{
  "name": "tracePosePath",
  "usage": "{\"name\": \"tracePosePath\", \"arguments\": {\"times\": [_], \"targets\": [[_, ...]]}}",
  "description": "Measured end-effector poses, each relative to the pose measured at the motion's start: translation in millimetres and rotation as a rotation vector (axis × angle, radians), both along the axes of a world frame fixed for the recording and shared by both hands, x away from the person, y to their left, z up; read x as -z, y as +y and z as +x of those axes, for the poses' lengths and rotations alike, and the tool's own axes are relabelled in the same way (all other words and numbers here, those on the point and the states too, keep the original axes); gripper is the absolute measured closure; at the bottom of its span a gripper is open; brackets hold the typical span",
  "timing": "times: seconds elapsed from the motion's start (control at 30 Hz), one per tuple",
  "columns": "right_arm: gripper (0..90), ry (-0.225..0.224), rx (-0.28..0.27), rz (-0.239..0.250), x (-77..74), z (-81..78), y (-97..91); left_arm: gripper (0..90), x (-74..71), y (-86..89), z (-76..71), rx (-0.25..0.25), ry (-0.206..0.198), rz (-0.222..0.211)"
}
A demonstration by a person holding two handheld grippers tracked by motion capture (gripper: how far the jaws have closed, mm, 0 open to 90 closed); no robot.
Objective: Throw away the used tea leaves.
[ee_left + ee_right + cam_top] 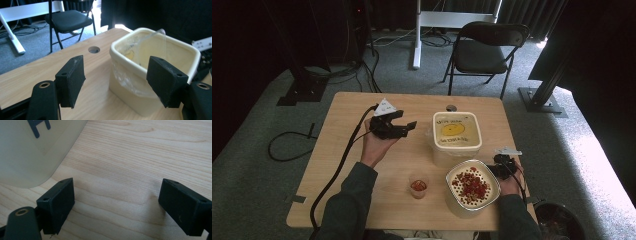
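Observation:
A cream square tub [457,134] stands right of the table's middle, with a yellow round mark showing inside it. In the left gripper view the tub [140,82] is close ahead, with clear film hanging over its rim. My left gripper [408,128] hovers just left of the tub, and its jaws [117,80] are open and empty. A bowl [492,197] of red and brown pieces sits near the front edge. My right gripper [494,169] rests at the bowl's right side, open [117,202] over bare wood. A cream wall with dark print [27,152] curves at its upper left.
A small cup [418,188] of red pieces stands left of the bowl. The wooden table [347,165] has a round hole [451,107] behind the tub. A folding chair [484,50] and a white stand are beyond the table. A dark bin [562,222] sits at the lower right.

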State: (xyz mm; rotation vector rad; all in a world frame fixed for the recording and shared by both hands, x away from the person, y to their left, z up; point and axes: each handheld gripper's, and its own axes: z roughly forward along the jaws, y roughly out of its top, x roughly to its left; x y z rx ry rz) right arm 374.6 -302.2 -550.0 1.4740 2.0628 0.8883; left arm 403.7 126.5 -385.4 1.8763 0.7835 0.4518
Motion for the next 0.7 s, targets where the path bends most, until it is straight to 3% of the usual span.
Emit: {"name": "tracePosePath", "arguments": {"times": [0.2, 0.37, 0.5, 0.7], "targets": [[15.5, -0.003, 0.002, 0.001, -0.3, -2.3, -0.2, 37.2, 13.3, 13.8, -14.2, -0.015, -0.005, 0.004], [17.3, -0.007, 0.004, 0.004, -0.3, -4.1, -0.6, 36.3, 22.3, 19.0, -24.7, 0.011, 0.009, 0.018], [22.4, -0.014, 0.009, 0.01, -0.6, -6.3, -1.8, 37.6, 28.9, 23.4, -37.3, 0.035, 0.003, 0.013], [22.6, -0.014, 0.012, 0.01, -0.7, -6.8, -2.4, 38.3, 42.1, 29.9, -57.3, 0.059, 0.019, 0.0]]}}
